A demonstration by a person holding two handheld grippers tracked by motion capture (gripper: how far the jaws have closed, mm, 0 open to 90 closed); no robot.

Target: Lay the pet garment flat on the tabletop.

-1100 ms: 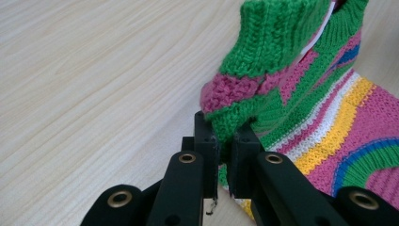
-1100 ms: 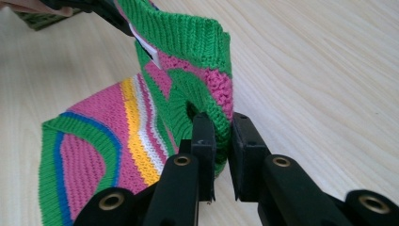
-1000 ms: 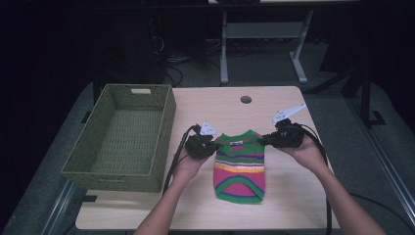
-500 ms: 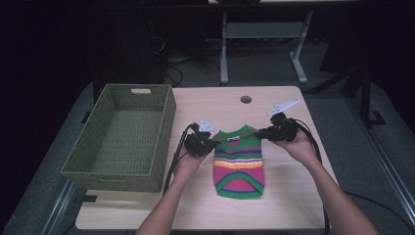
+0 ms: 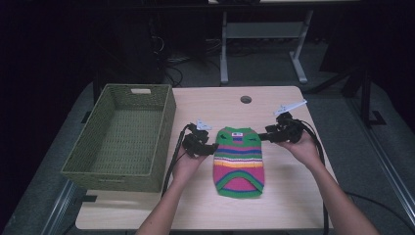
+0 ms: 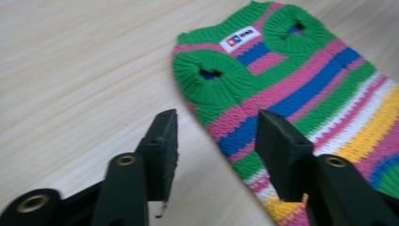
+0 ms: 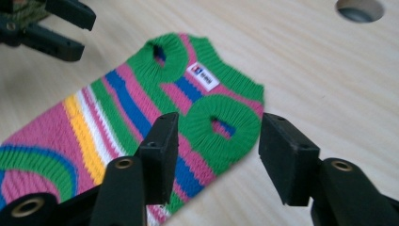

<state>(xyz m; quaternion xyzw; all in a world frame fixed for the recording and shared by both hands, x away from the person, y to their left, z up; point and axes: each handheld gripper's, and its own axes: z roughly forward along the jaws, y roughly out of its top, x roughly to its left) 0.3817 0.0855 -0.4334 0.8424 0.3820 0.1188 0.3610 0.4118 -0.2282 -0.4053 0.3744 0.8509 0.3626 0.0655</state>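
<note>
A small knitted sweater (image 5: 239, 161) with green, pink, blue, white and yellow stripes lies flat on the wooden table, collar towards the far side. My left gripper (image 5: 214, 147) is at its left shoulder and my right gripper (image 5: 262, 137) at its right shoulder. The jaws of both have just been opening. In the left gripper view the left gripper (image 6: 216, 127) stands open over the sweater's (image 6: 291, 89) side edge. In the right gripper view the right gripper (image 7: 219, 129) stands open astride the sweater's (image 7: 117, 113) green armhole. Neither gripper's pads press on the knit.
A green woven basket (image 5: 166, 122) stands on the left part of the table (image 5: 293, 196), close to my left hand. A round cable hole (image 5: 245, 99) sits near the far edge. The left gripper (image 7: 56, 23) shows at the top left of the right gripper view.
Both grippers were shut on the sweater's shoulders; now both have opened and let it go. The sweater lies flat and the hands have hardly moved.
</note>
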